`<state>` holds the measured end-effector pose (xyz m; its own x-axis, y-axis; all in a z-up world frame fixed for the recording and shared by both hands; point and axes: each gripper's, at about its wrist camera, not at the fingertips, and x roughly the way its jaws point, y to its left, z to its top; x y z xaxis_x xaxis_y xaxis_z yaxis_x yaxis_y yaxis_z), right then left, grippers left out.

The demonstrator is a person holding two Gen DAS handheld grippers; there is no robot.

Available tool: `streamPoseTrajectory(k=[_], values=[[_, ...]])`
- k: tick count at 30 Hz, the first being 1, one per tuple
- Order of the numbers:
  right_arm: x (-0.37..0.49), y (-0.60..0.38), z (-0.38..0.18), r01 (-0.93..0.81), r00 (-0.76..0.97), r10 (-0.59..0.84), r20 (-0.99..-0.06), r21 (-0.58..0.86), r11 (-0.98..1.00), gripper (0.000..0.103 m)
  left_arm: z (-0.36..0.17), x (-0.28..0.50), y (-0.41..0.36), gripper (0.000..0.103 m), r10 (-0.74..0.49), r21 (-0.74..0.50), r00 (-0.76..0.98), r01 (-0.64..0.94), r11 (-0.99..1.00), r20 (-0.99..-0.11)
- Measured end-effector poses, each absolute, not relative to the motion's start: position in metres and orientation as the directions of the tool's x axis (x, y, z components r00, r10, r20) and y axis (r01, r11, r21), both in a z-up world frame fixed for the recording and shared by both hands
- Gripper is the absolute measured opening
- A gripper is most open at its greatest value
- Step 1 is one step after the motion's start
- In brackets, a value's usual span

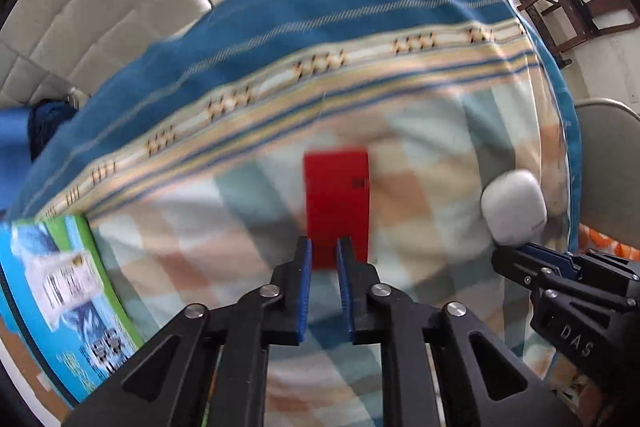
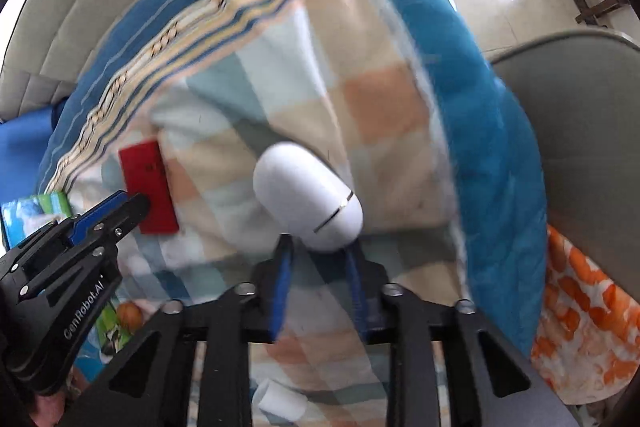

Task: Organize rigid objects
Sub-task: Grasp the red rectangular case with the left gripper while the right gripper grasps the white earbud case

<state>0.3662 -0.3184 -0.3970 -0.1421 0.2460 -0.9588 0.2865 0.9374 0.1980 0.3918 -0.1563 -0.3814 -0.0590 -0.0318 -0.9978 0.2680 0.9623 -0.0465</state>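
A: Where do you stand with the tidying?

B: You're at the reach-in. Both tools are lined up on their own things, and I'd judge neither is held yet. Your left gripper (image 1: 323, 245) points straight at the red card (image 1: 336, 207), which lies flat on the checked blanket (image 1: 420, 163). The jaws are spread only a little, with the card's near edge showing in the gap between them.

A: Is it touching the card?

B: Motion blur hides that. The tips overlap the near end of the card, but whether they rest on it or hang above it, you can't tell.

A: And your right side?

B: Your right gripper (image 2: 320, 251) is open wider, its jaws on either side of the near end of the white case (image 2: 308, 197), a rounded pod lying on the same blanket, well to the right of the card. The jaws don't look pressed onto it yet.

A: What does the next move call for?

B: Go a bit deeper on the case before you squeeze; it's smooth and rounded, so a tip-only pinch will likely squirt it out. The card is thin and flat on soft cloth, so get one jaw under an edge. The green box (image 1: 60, 291) at your left may be where things go, though that's a guess.
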Motion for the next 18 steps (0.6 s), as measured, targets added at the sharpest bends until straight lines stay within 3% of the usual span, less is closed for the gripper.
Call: streamPoseTrajectory(k=[5, 6, 9, 10, 13, 16, 18], values=[[0.358, -0.32, -0.385, 0.26, -0.071, 0.226, -0.972, 0.2, 0.944, 0.027, -0.375, 0.379, -0.126, 0.011, -0.065, -0.07, -0.031, 0.191, 0.979, -0.997], [0.359, -0.321, -0.379, 0.249, -0.053, 0.204, -0.978, 0.185, 0.951, 0.035, -0.373, 0.38, -0.122, 0.013, -0.08, -0.083, -0.024, 0.17, 0.982, -0.996], [0.365, -0.313, -0.364, 0.197, -0.012, 0.171, -0.985, 0.165, 0.966, 0.059, -0.365, 0.388, -0.115, 0.033, -0.098, -0.098, -0.011, 0.13, 0.987, -0.995], [0.369, -0.308, -0.361, 0.172, 0.001, 0.139, -0.99, 0.137, 0.976, 0.061, -0.361, 0.393, -0.115, 0.037, -0.097, -0.096, 0.003, 0.124, 0.988, -0.995], [0.389, -0.29, -0.362, 0.104, -0.005, 0.066, -0.998, 0.065, 0.992, 0.062, -0.357, 0.4, -0.115, 0.048, -0.07, -0.067, 0.022, 0.128, 0.989, -0.997], [0.401, -0.281, -0.384, 0.095, -0.069, 0.043, -0.997, 0.037, 0.995, 0.061, -0.359, 0.405, -0.113, 0.052, -0.061, -0.058, 0.019, 0.119, 0.991, -0.998], [0.404, -0.282, -0.396, 0.097, -0.093, 0.044, -0.995, 0.035, 0.995, 0.052, -0.363, 0.408, -0.115, 0.052, -0.058, -0.057, 0.008, 0.123, 0.991, -0.998]])
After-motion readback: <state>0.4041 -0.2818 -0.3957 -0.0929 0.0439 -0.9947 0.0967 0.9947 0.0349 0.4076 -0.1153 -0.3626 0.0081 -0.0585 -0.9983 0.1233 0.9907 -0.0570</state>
